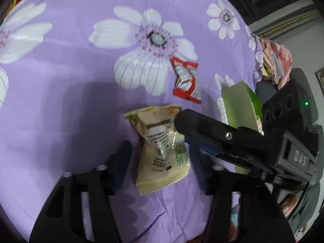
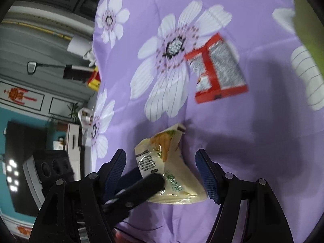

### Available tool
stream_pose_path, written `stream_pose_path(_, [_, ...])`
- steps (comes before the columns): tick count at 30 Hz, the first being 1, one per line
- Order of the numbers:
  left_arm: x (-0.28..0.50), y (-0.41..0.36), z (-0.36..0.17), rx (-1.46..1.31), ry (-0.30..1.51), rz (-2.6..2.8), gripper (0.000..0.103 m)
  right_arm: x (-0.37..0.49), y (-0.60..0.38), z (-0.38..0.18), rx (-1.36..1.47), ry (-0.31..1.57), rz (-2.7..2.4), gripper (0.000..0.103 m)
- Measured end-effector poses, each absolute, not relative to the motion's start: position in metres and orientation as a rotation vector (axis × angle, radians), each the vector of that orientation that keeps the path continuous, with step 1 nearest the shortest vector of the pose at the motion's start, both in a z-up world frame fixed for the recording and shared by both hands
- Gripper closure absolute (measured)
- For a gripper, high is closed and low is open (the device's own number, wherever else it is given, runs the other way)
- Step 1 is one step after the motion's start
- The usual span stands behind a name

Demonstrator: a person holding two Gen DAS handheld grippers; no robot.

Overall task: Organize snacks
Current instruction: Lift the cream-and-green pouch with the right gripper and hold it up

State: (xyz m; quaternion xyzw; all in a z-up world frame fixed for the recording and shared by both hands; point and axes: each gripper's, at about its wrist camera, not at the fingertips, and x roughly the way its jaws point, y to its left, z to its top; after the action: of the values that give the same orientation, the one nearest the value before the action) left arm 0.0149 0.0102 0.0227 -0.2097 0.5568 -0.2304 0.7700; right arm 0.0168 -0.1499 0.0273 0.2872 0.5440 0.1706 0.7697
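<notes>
A cream snack packet [image 1: 162,149] with green print lies crumpled on the purple flowered cloth [image 1: 70,81]. My left gripper [image 1: 160,162] is open, its blue pads on either side of the packet without touching it. My right gripper [image 2: 165,174] is open too, straddling the same packet [image 2: 172,174] from the right. In the left wrist view one right finger [image 1: 202,125] reaches over the packet's upper right part. A red and silver snack packet [image 1: 187,80] lies farther back on the cloth; it shows in the right wrist view [image 2: 216,68].
An open green cardboard box [image 1: 241,105] stands at the right edge of the cloth, behind the right gripper. Pink clothing [image 1: 277,58] is piled beyond it. A red and yellow pack [image 2: 94,80] sits at the cloth's far left edge.
</notes>
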Motion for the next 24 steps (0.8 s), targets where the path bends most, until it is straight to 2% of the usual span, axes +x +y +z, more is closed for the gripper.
stream_pose_path(1, [0.015, 0.011, 0.02, -0.459, 1.209, -0.494, 0.053, 0.018, -0.148, 0.025, 0.624, 1.188, 0.37, 0.031])
stream_pose_path(4, [0.016, 0.016, 0.015, -0.471, 1.212, -0.463, 0.066, 0.021, -0.143, 0.015, 0.613, 1.224, 0.361, 0.031])
stream_pose_path(8, [0.018, 0.027, 0.009, -0.534, 1.221, -0.454, 0.073, 0.02, -0.141, 0.012, 0.625, 1.214, 0.364, 0.031])
stream_pose_path(16, [0.013, 0.027, 0.011, -0.513, 1.206, -0.454, 0.074, 0.024, -0.128, 0.011, 0.575, 1.212, 0.372, 0.031])
stream_pose_path(23, [0.011, 0.009, 0.018, -0.364, 1.166, -0.433, 0.075, 0.026, -0.113, 0.013, 0.475, 1.197, 0.372, 0.031])
stream_pose_path(24, [0.011, 0.008, 0.018, -0.352, 1.164, -0.436, 0.075, 0.024, -0.112, 0.014, 0.465, 1.188, 0.365, 0.033])
